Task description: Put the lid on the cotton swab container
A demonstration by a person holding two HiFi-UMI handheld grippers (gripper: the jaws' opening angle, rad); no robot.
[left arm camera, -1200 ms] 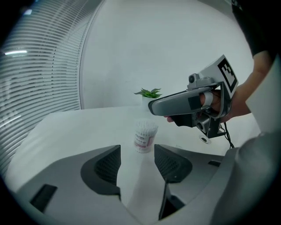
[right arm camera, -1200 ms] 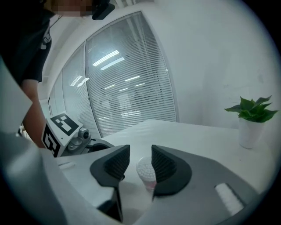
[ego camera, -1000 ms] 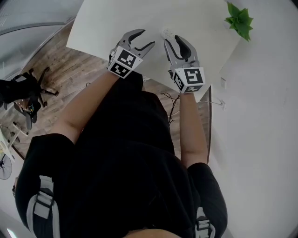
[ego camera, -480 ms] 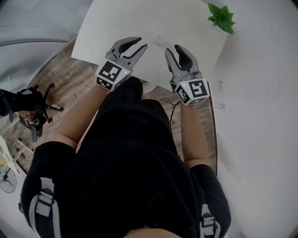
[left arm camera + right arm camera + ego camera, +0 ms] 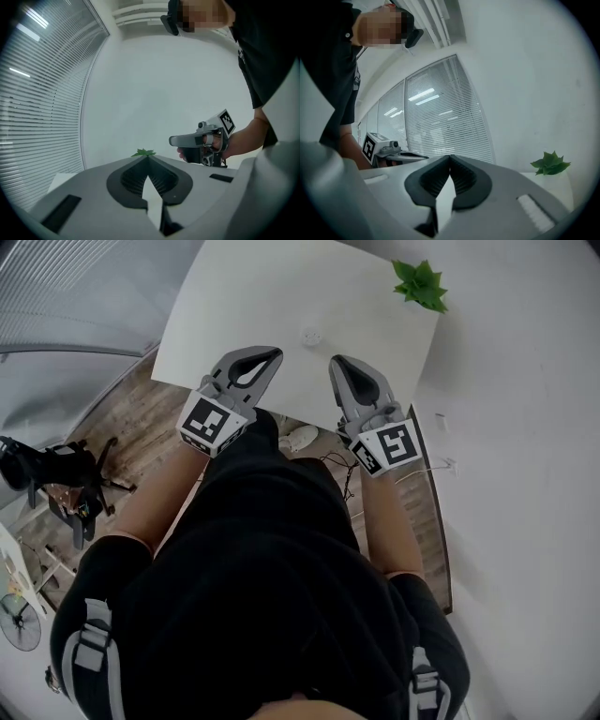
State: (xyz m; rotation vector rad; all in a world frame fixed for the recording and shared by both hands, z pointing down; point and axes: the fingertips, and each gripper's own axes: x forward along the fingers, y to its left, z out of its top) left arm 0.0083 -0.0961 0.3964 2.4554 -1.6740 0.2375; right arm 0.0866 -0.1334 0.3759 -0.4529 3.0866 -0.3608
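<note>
A small round white cotton swab container (image 5: 310,336) stands on the white table (image 5: 253,306); it is too small to tell whether its lid is on. My left gripper (image 5: 276,353) and right gripper (image 5: 336,363) are held up side by side above the table's near edge, apart from the container. Both sets of jaws have just been closing and are now shut with nothing between them. The left gripper view shows its jaws (image 5: 147,157) closed tip to tip, with the right gripper (image 5: 201,140) beside them. The right gripper view shows its own jaws (image 5: 450,157) closed.
A small green potted plant (image 5: 419,284) stands at the table's far right corner, also seen as the plant (image 5: 551,164) in the right gripper view. A white wall runs along the right. Window blinds (image 5: 33,108) are on the left, and an office chair (image 5: 56,474) stands on the wooden floor.
Both grippers have risen and drawn back from the container toward the table's near edge. Their jaws, open a second ago, have closed with nothing in them.
</note>
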